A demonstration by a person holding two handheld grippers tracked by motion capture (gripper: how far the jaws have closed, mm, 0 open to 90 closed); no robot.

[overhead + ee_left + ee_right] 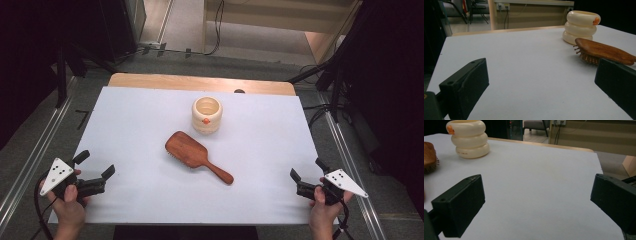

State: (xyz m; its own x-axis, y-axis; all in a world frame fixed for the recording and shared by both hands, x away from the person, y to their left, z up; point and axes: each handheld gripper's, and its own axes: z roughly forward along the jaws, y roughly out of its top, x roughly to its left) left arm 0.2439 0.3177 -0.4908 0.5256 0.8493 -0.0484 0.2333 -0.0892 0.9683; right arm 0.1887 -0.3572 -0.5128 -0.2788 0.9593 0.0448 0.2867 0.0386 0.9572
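Right now nothing has been picked up yet, so the work looks like it is only at the start. The left hand-held gripper (pixel 95 163) sits near the front left corner of the white tabletop (pixel 140 125), and its two black jaws stand wide apart with nothing between them. The right hand-held gripper (pixel 306 171) sits near the front right corner, and its jaws are wide apart and empty too. The flat brown wooden hairbrush (pixel 196 155) lies in the middle of the tabletop, bristles down, with its handle pointing toward the right hand-held gripper. It is well apart from both of them. Just behind the brush stands the cream round cup with bumpy rings and a small orange mark (pixel 207 115), upright and close to the brush head but not touching it. I think all the steps are left to do: reaching in, closing on the brush, and moving it. The tabletop has a white sheet over it, with a strip of pale wood showing at the far edge. Around it the floor is grey, with metal rails at both sides, dark stands, and some cables at the back.
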